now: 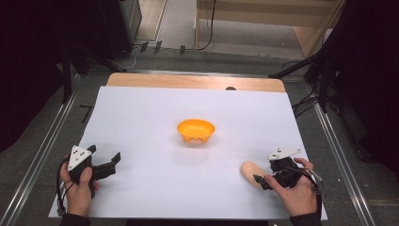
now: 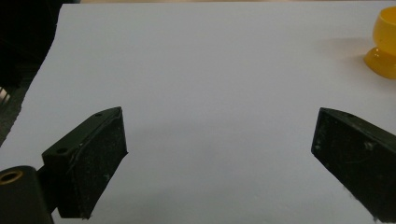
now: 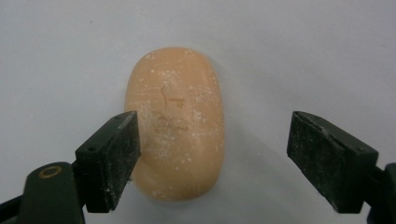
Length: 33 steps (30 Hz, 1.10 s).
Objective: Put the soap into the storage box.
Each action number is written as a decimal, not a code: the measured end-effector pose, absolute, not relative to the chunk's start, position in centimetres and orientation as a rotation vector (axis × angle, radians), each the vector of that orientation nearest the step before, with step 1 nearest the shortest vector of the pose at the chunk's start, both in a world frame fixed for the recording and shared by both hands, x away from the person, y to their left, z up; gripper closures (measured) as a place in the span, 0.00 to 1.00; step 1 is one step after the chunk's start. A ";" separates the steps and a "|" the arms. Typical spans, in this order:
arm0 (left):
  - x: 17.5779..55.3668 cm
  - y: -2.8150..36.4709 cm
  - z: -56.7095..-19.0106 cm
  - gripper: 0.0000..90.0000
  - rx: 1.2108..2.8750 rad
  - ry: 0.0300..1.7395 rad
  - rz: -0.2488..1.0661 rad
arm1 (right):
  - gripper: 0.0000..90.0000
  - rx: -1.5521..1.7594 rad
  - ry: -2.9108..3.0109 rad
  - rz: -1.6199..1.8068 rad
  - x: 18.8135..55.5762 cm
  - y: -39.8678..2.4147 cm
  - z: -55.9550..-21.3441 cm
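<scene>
A pale orange oval bun (image 1: 249, 172) dusted with white specks lies on the white sheet near the front right. My right gripper (image 1: 264, 172) is at its right end, open. In the right gripper view the bun (image 3: 175, 121) lies lengthwise between the jaws: the left pad (image 3: 112, 163) is right against its side and the right pad (image 3: 327, 158) stands well clear of it. An orange bowl (image 1: 196, 130) sits at the middle of the sheet. My left gripper (image 1: 104, 155) rests open at the front left with nothing between its jaws (image 2: 219, 126); the bowl (image 2: 385, 46) shows at that view's far right.
The white sheet (image 1: 188, 103) covers most of a wooden table (image 1: 188, 81). Metal rails run along both sides, and dark stands and cables crowd the floor beyond the right and left edges.
</scene>
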<state>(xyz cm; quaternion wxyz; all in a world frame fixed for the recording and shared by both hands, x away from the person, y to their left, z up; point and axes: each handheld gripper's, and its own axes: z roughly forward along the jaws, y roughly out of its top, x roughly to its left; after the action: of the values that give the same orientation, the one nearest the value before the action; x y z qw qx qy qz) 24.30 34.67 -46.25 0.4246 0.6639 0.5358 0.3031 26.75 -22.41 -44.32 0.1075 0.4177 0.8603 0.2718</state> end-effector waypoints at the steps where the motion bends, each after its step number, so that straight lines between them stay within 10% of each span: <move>1: 24.3 34.6 -46.2 0.04 1.664 1.339 0.762 | 0.20 1.234 2.533 0.796 26.8 -22.2 -44.3; 33: 24.2 34.5 -46.3 0.04 1.671 1.332 0.769 | 0.25 1.351 2.593 0.734 27.4 -20.2 -46.1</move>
<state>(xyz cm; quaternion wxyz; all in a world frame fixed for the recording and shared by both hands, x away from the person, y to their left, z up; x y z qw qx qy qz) 24.25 34.51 -46.25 0.4217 0.6671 0.5317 0.3071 27.41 -20.21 -46.14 0.0633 0.4472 0.8584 0.2431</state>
